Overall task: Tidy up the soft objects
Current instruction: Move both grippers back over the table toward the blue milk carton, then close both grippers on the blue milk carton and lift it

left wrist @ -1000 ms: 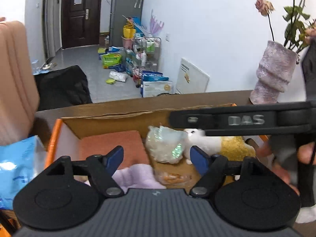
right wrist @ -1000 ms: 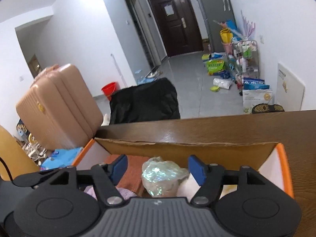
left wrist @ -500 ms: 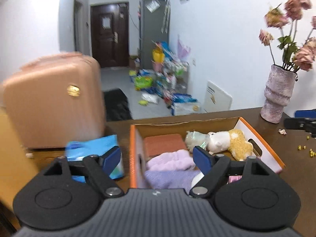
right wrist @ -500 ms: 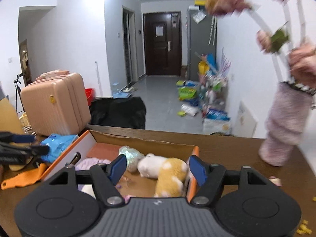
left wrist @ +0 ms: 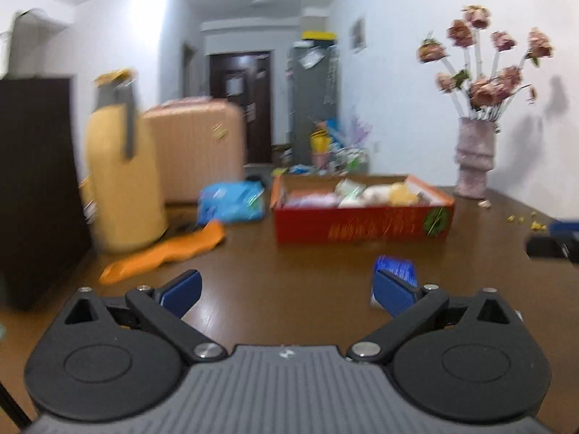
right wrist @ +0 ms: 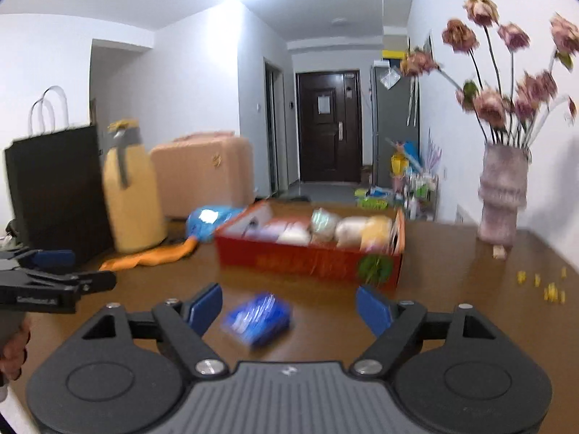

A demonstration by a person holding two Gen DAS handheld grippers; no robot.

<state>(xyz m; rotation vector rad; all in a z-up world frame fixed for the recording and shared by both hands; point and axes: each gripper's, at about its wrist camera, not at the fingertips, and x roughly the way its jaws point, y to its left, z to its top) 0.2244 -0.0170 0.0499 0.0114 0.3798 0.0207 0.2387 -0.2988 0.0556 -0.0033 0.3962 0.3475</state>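
A red and orange cardboard box [left wrist: 362, 222] [right wrist: 307, 258] stands on the brown table, holding purple cloths, a shiny bag and white and yellow plush toys [right wrist: 362, 229]. A small blue packet [right wrist: 258, 316] [left wrist: 396, 266] lies on the table in front of the box. My left gripper [left wrist: 286, 289] is open and empty, well back from the box. My right gripper [right wrist: 289, 305] is open and empty, low over the table with the blue packet between its fingers' line. The left gripper also shows at the left edge of the right wrist view [right wrist: 54, 275].
An orange cloth [left wrist: 163, 255] and a blue bag [left wrist: 231, 200] lie left of the box. A yellow flask [right wrist: 132, 195], a black paper bag [right wrist: 54, 188] and a pink suitcase [right wrist: 206, 171] stand at the left. A vase of dried flowers [right wrist: 501, 199] stands at the right, with yellow crumbs [right wrist: 546, 285] nearby.
Both grippers have pulled back and away from the box, from right above its contents to well in front of it. Both stay open and empty. The frames are blurred by motion.
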